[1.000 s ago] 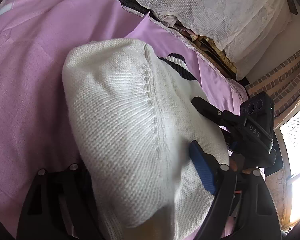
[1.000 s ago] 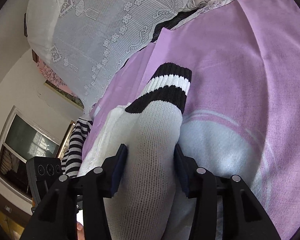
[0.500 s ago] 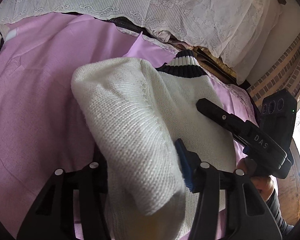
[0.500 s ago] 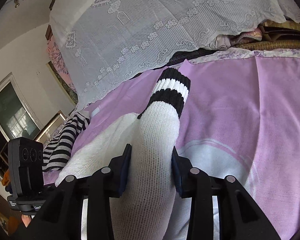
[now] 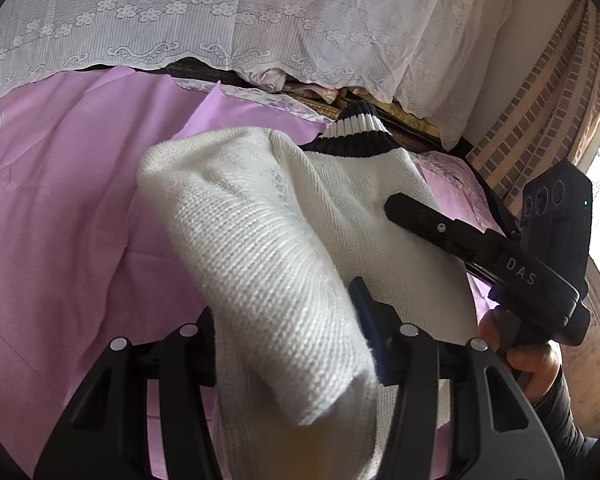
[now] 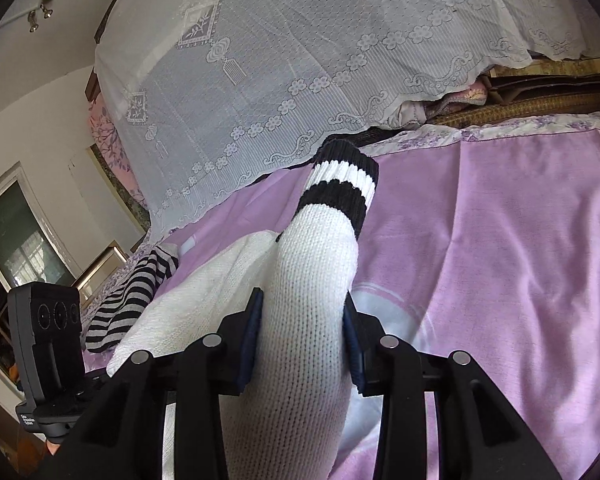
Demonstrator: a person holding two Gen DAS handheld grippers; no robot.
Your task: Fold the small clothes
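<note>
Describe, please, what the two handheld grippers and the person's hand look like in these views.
Both the left gripper and right gripper are matte black, with angular fingers carrying blue pads and round silver screw heads. The right one's body shows white "DAS" lettering and a black box with three round lenses and a small green light. The hand is bare, above a dark sleeve.

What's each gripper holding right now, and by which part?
Both hold the white sweater: left gripper on a bunched fold of its body, right gripper on the sleeve below the striped cuff.
</note>
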